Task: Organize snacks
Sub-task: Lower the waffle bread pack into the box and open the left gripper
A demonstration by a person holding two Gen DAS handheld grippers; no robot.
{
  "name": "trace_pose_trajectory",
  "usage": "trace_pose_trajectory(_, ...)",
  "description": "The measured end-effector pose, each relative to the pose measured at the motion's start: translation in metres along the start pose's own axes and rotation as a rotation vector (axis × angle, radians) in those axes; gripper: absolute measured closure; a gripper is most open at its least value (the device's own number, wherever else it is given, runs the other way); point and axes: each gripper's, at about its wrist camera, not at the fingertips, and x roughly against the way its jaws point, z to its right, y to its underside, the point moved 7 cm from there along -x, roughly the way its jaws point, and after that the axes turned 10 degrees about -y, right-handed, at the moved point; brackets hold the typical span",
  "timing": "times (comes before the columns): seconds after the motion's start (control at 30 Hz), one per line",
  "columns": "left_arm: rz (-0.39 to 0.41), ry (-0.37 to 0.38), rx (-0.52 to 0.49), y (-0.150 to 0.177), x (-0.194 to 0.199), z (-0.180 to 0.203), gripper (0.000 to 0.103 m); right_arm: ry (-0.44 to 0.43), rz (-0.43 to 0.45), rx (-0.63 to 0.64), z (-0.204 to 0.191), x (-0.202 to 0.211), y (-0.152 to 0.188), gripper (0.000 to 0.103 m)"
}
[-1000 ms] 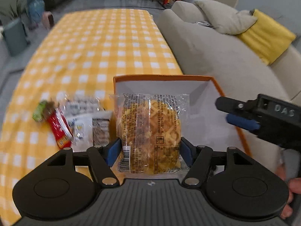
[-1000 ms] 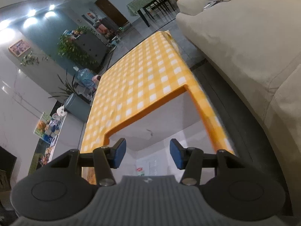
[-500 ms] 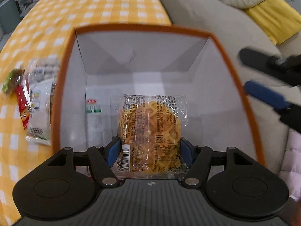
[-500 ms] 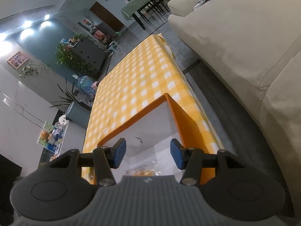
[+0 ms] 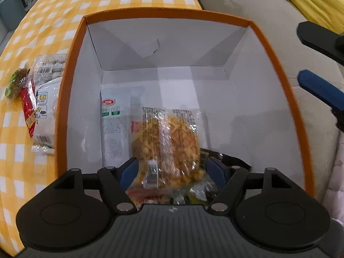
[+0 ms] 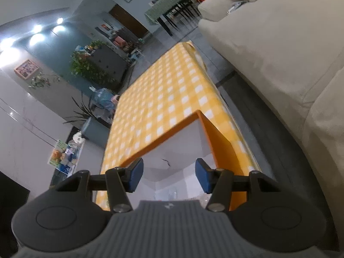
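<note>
An orange box with a white inside [image 5: 71, 99] stands on the yellow checked table. My left gripper [image 5: 172, 169] is above the box, its fingers wider than the clear packet of yellow noodle snack [image 5: 169, 142], which hangs tilted between them over the box floor. A white and green packet [image 5: 112, 124] lies in the box at the left. My right gripper [image 6: 168, 177] is open and empty over the box's right side [image 6: 217, 142]; it shows at the right edge of the left wrist view [image 5: 318, 86].
Several snack packets [image 5: 40, 103] lie on the table [image 5: 43, 32] left of the box, one red, one green. A beige sofa [image 6: 279, 53] runs along the right of the table with a yellow cushion [image 5: 318, 2].
My left gripper carried the noodle packet over the box and lowered into it. Its fingers have spread and the packet has tilted and slipped lower. The right gripper drew back to the right.
</note>
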Motion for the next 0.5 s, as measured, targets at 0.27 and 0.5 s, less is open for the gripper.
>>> trace_pose_trajectory(0.27,0.143,0.021,-0.056,-0.008,0.044,0.005,0.059,-0.007,0.025,-0.021,0.002,0.006,-0.003,0.049)
trace_pose_trajectory(0.5,-0.026,0.118,0.019,-0.011,-0.012,0.002,0.102,-0.002,-0.006,-0.018,-0.001,0.000,0.002,0.049)
